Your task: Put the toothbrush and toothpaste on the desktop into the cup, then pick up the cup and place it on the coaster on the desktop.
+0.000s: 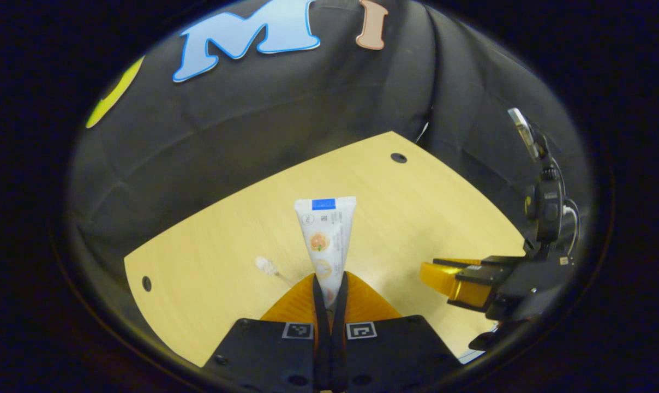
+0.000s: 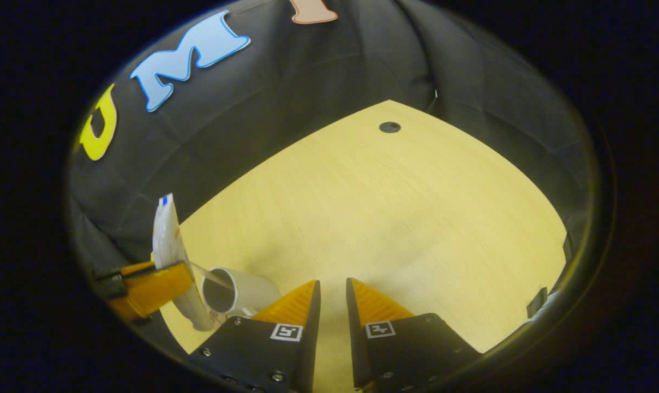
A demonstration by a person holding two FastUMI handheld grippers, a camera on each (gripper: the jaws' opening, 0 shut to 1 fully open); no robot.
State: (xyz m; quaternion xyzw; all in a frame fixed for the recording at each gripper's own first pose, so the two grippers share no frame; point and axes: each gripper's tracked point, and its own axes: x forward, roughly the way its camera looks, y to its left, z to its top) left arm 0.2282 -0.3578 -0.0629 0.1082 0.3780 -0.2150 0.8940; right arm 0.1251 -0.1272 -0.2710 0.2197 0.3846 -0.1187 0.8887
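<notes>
1. Left gripper (image 1: pixel 329 292) has its jaws clamped on the toothpaste (image 1: pixel 325 240), tube held upright above the counter (image 1: pixel 226 256).
2. Cup (image 2: pixel 237 292) sits just beside the tube, a toothbrush (image 1: pixel 267 266) head poking out; lowering the tube in looks next.
3. Right gripper (image 2: pixel 332 305) hovers, jaws slightly apart, empty.
4. Counter's near-left edge is close; wide free room to the right.

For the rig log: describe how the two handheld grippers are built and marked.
Each gripper has a dark, flat-topped body carrying two square black-and-white tags, one behind each wedge-shaped, ribbed finger: see the left gripper and the right gripper in their own views. In the left gripper view, the right gripper's body carries an upright dark mount with a looping cable and a slim device clipped on top.
</notes>
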